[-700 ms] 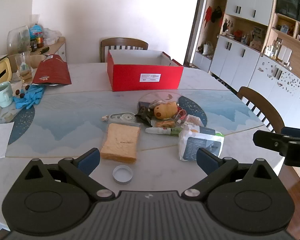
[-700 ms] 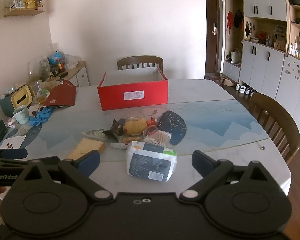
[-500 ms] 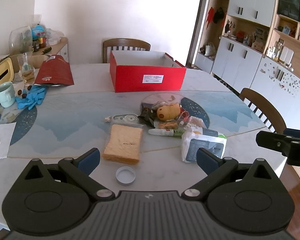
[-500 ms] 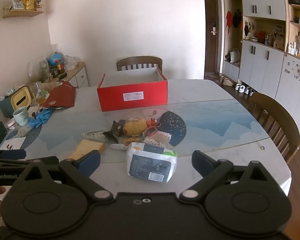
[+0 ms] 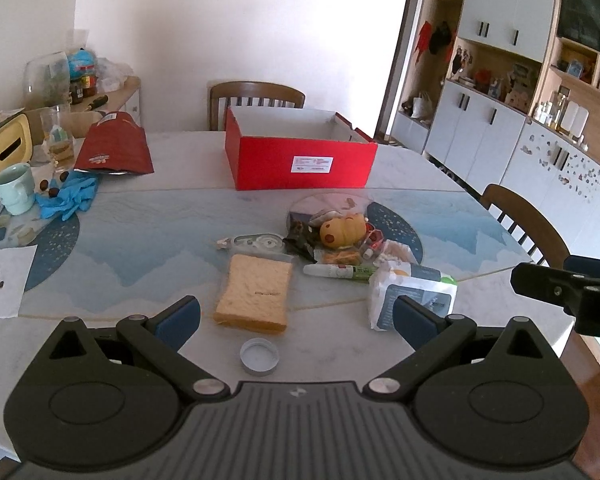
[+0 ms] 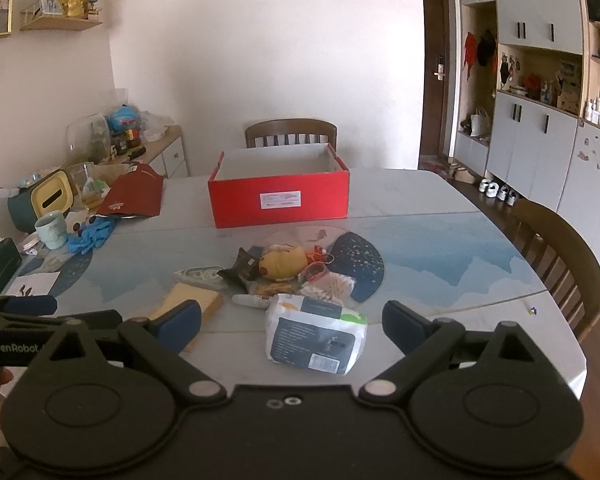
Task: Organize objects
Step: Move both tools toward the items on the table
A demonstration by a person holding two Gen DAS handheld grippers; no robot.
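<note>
Red box [image 5: 300, 164]: it sits open at the table's far side, well apart from my grippers; a long carry could spill things.
Wipes pack [image 6: 316, 338]: soft, so my fingers may crush it or it may slip.
Bottle cap [image 5: 259, 357]: flat, easy to knock away.
Left gripper [image 5: 296, 318]: I hover above the sponge [image 5: 256, 294], jaws spread, empty.
Right gripper [image 6: 292, 322]: I hover over the pack, spread, empty.

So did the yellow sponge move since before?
No. The yellow sponge keeps its spot between the white cap and the tape dispenser; only the camera drifted slightly.
</note>
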